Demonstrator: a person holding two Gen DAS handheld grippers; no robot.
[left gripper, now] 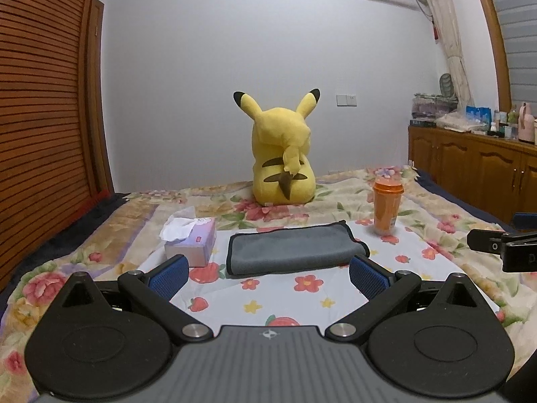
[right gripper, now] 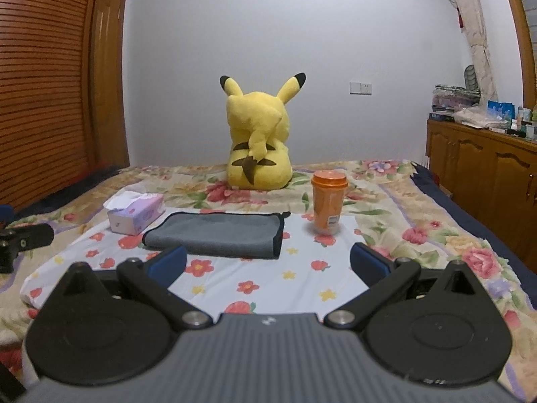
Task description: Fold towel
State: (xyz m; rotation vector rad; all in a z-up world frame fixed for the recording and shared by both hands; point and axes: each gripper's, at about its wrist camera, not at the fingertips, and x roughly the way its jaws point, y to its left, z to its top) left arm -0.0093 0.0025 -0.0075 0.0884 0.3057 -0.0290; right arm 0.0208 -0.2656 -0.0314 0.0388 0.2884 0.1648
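Observation:
A grey towel (left gripper: 295, 248) with dark edging lies folded in a flat rectangle on a white floral cloth (left gripper: 302, 299) on the bed. It also shows in the right wrist view (right gripper: 218, 235). My left gripper (left gripper: 268, 273) is open and empty, just short of the towel's near edge. My right gripper (right gripper: 268, 263) is open and empty, a little in front of the towel and to its right. Part of the right gripper shows at the right edge of the left wrist view (left gripper: 503, 248).
A purple tissue box (left gripper: 191, 240) sits left of the towel. An orange lidded cup (left gripper: 387, 206) stands to its right. A yellow plush toy (left gripper: 283, 154) sits behind. A wooden cabinet (left gripper: 476, 164) runs along the right; a slatted wooden door (left gripper: 43, 117) is left.

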